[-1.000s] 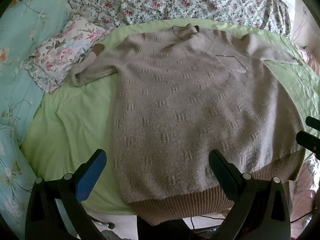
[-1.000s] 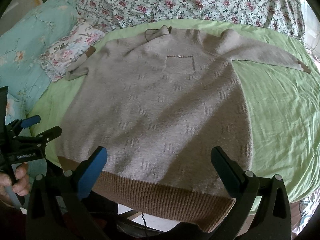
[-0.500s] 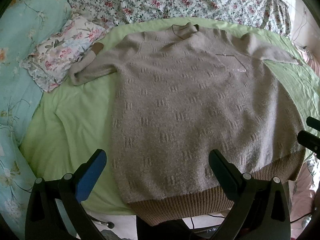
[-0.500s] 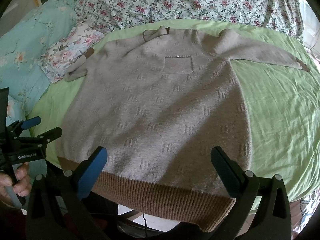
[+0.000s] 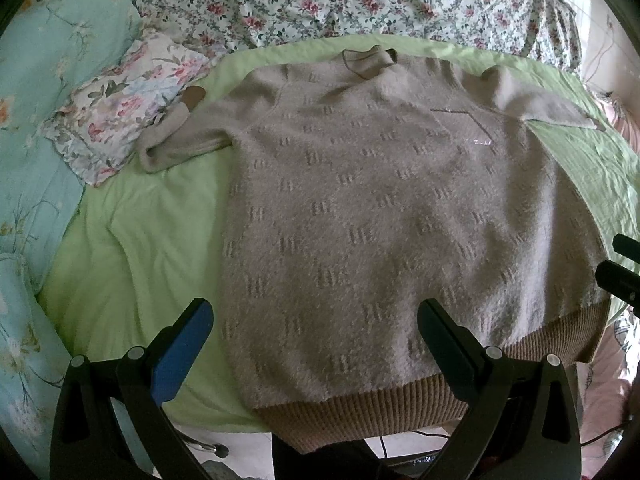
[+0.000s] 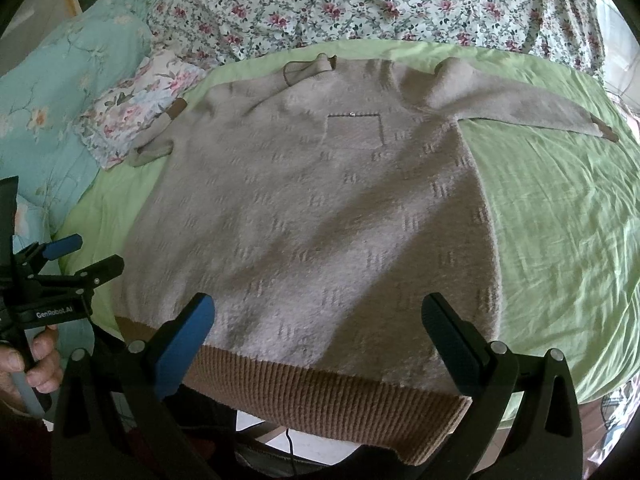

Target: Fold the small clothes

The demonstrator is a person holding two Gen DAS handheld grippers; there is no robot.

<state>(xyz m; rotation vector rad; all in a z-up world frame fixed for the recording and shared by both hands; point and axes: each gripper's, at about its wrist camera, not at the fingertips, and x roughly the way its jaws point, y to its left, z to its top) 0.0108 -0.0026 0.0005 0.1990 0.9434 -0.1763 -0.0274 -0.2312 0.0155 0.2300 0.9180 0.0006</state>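
A beige knit sweater (image 5: 380,208) with a brown ribbed hem (image 5: 400,404) lies flat and face up on a green sheet (image 5: 132,248). Its chest pocket (image 6: 354,132) shows in the right wrist view, where the sweater (image 6: 320,216) fills the middle. One sleeve (image 6: 520,110) stretches right; the other sleeve (image 5: 180,142) is bunched at the left. My left gripper (image 5: 316,340) is open and empty above the hem's left part. My right gripper (image 6: 318,338) is open and empty above the hem (image 6: 320,392). The left gripper also shows at the left edge of the right wrist view (image 6: 68,256).
A floral pillow (image 5: 120,104) and a turquoise quilt (image 5: 36,112) lie at the left. A rose-patterned quilt (image 5: 360,0) covers the far side of the bed. The bed's near edge runs just under the hem, with floor and a cable (image 6: 290,446) below.
Both grippers have shifted very slightly; the sweater lies as before. Both stay open.
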